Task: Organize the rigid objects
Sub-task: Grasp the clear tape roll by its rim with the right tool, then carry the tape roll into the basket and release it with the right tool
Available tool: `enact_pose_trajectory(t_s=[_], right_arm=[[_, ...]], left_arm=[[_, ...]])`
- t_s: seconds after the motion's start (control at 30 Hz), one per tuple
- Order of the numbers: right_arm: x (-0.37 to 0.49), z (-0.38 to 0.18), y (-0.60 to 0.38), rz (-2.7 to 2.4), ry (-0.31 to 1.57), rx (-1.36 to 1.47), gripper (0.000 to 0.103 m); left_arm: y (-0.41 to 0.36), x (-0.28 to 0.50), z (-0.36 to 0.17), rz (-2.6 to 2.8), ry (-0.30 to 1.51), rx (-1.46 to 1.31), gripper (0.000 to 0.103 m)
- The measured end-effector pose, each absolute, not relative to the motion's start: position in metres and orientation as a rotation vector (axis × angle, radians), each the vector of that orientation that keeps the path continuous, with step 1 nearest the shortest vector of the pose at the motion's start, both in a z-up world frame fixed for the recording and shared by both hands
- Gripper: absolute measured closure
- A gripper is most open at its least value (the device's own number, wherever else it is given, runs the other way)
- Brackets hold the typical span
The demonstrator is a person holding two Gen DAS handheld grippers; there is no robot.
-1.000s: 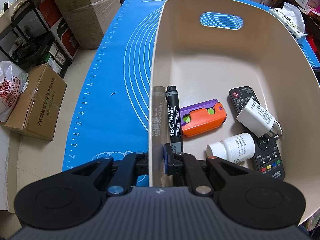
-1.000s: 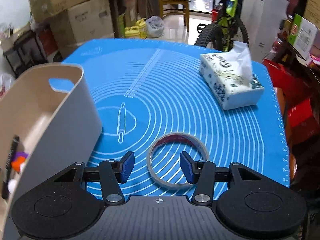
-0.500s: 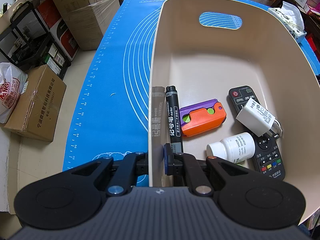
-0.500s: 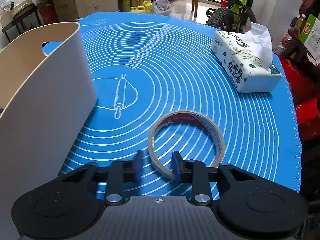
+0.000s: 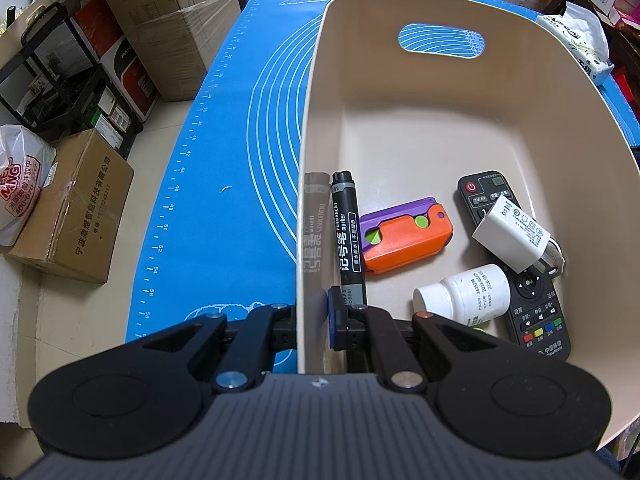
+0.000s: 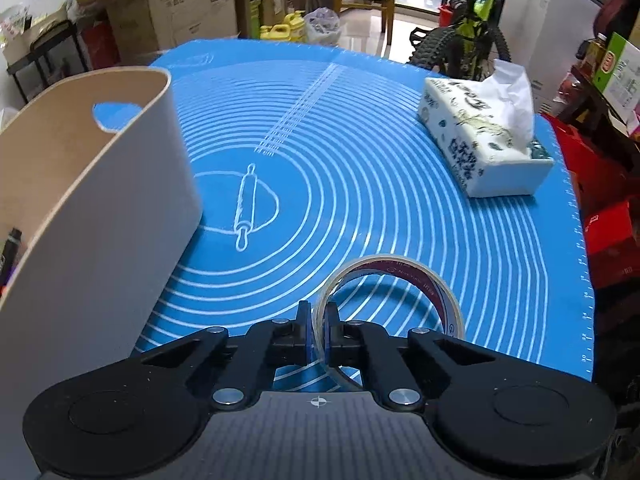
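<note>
My left gripper (image 5: 314, 316) is shut on the near-left wall of a beige bin (image 5: 460, 128). Inside the bin lie a black marker (image 5: 346, 232), an orange and purple toy (image 5: 406, 236), a white charger (image 5: 514, 236), a white pill bottle (image 5: 466, 296) and a black remote (image 5: 532, 312). My right gripper (image 6: 318, 326) is shut on the near-left wall of a clear tape roll (image 6: 408, 280), which tilts up off the blue mat (image 6: 360, 168). The bin (image 6: 92, 216) stands just left of it.
A tissue pack (image 6: 484, 140) sits on the mat at the far right. Cardboard boxes (image 5: 76, 208) and a black rack (image 5: 56, 72) stand on the floor left of the table. A bicycle (image 6: 464, 44) and chair stand beyond the far edge.
My right gripper's fingers closed from around the flat tape roll onto its wall, and the roll now tilts up off the mat. The left gripper kept still on the bin wall.
</note>
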State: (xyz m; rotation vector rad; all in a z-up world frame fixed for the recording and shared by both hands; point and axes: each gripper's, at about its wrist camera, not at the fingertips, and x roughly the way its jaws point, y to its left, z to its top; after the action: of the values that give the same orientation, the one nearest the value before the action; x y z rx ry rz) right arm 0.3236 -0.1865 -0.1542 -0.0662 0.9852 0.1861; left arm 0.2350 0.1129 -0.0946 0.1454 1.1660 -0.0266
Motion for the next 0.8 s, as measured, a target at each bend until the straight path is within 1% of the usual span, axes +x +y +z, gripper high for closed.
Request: enact_pose_trajectory(t_s=[0.3, 0.8], right_arm=[[0.315, -0.121, -0.194, 0.163, 0.910, -0.034, 0.086], [0.280, -0.034, -0.170, 0.158, 0.668, 0.017, 0.086]], left_arm=[[0.114, 0.233, -0.093, -0.020, 1.162, 0.137, 0.093], [0.115, 0.232, -0.092, -0.014, 1.160, 0.135, 0.093]])
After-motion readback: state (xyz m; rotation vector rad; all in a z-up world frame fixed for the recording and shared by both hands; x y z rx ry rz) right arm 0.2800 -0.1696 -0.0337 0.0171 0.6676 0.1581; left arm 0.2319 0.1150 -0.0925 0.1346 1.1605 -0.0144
